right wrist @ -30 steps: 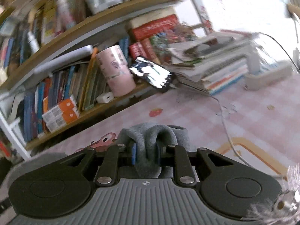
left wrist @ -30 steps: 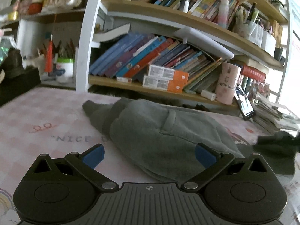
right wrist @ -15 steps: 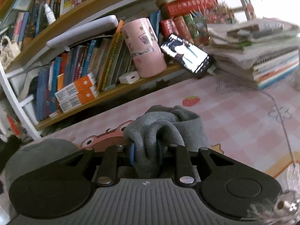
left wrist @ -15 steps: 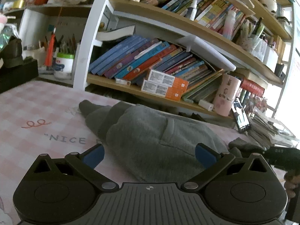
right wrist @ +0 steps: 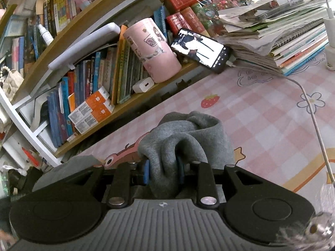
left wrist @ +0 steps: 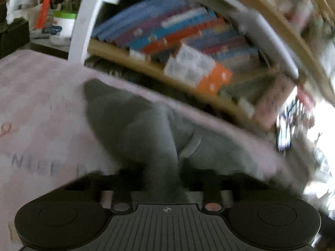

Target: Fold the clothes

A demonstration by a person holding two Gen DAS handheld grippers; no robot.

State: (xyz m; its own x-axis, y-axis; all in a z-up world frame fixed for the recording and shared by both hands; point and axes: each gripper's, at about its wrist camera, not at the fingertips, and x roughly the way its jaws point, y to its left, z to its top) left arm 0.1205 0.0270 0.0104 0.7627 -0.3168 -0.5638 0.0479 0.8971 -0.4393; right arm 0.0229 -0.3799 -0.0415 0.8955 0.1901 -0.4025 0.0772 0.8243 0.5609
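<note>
A grey sweat garment (left wrist: 142, 129) lies on the pink checked table cover (left wrist: 41, 108) in front of the bookshelf. The left wrist view is blurred by motion. My left gripper (left wrist: 163, 179) has its jaws closing, with a ridge of the grey fabric pinched between them. In the right wrist view another bunched end of the garment (right wrist: 188, 129) rises in a loop off the cover (right wrist: 261, 125). My right gripper (right wrist: 164, 173) holds that fold between its blue pads (right wrist: 146, 173); its jaws are opening slightly while the pads still press the cloth.
A low wooden shelf of books (right wrist: 94, 87) runs along the table's far edge, with orange-and-white boxes (left wrist: 199, 71), a pink cup (right wrist: 152, 50), a lit phone (right wrist: 201, 48) and a white charger (right wrist: 144, 84). A paper stack (right wrist: 282, 37) sits at the right. A white cable (right wrist: 314, 121) crosses the cover.
My left gripper moved quickly forward onto the garment and its wide jaws came together on a fold. The right gripper kept its hold and drifted a little, bringing the shelf closer.
</note>
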